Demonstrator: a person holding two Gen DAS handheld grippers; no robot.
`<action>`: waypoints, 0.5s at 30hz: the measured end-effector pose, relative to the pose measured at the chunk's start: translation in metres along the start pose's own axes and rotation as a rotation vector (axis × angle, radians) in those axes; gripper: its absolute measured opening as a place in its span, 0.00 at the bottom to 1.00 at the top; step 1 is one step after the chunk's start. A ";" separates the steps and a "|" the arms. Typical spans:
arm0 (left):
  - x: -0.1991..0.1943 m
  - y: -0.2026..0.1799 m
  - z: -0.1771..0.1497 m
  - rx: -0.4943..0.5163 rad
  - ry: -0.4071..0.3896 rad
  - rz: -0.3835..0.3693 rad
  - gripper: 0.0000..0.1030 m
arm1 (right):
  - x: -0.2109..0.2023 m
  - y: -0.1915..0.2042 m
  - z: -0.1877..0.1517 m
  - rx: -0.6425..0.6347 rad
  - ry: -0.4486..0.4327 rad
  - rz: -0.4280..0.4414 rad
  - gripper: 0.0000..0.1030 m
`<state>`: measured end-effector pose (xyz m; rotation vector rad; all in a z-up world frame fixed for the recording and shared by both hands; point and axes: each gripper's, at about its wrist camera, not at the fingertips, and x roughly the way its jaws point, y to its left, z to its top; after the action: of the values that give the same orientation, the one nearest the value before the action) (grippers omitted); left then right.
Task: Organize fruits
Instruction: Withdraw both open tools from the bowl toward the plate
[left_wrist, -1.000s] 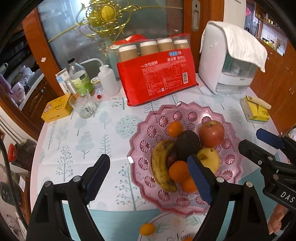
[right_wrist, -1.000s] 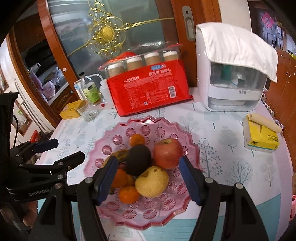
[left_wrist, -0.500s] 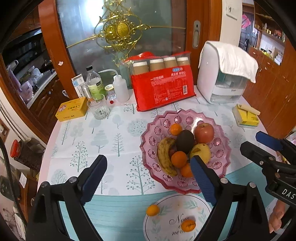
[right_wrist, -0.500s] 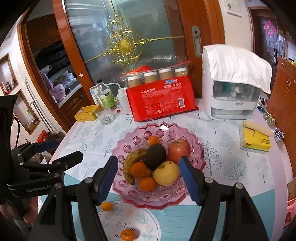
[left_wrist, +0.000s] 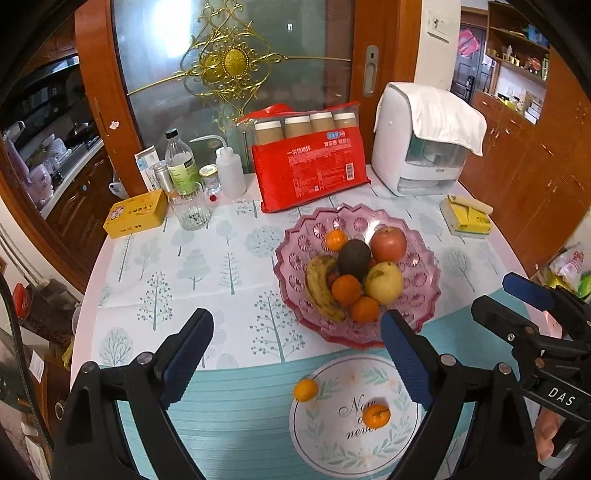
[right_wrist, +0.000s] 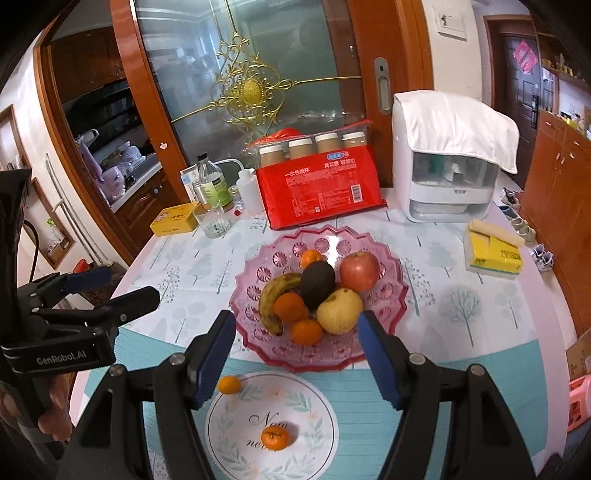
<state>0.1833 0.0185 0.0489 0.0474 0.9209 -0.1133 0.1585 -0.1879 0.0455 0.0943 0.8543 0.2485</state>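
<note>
Lettering reading "GenRobot.AI" runs along the body of the left gripper (right_wrist: 110, 291) seen from the right wrist, and "DAS" shows on the right gripper (left_wrist: 517, 299) seen from the left wrist. A round white medallion (right_wrist: 271, 421) printed on the teal band of the tablecloth (left_wrist: 192, 266) carries script beginning "Now". The red pack of paper cups (left_wrist: 310, 173) bears white Chinese print and a barcode too small to read; four capped cups stand behind it.

The pink glass fruit bowl (left_wrist: 417, 280) holds a banana (left_wrist: 321, 284), a dark avocado (left_wrist: 354, 258), a red apple (left_wrist: 388, 243), a yellow pear (left_wrist: 384, 282) and three oranges (left_wrist: 345, 290). Two small oranges lie outside it: one (right_wrist: 229, 384) just off the medallion's edge, another (right_wrist: 275, 437) on the medallion. An empty tumbler (left_wrist: 188, 208) stands beside a yellow tin (left_wrist: 135, 214).

Both grippers hover above the near table edge, nothing between their blue pads: the left spread wide, the right parted somewhat less.
</note>
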 end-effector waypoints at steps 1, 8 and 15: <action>0.001 0.002 -0.003 0.001 0.004 -0.006 0.88 | -0.001 0.001 -0.004 0.005 0.002 -0.004 0.67; 0.014 0.014 -0.026 -0.003 0.040 -0.039 0.89 | 0.006 0.009 -0.030 0.033 0.037 -0.031 0.67; 0.038 0.016 -0.055 0.023 0.095 -0.052 0.88 | 0.018 0.013 -0.062 0.050 0.083 -0.065 0.67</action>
<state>0.1644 0.0362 -0.0154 0.0509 1.0165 -0.1713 0.1204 -0.1715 -0.0055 0.1033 0.9443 0.1713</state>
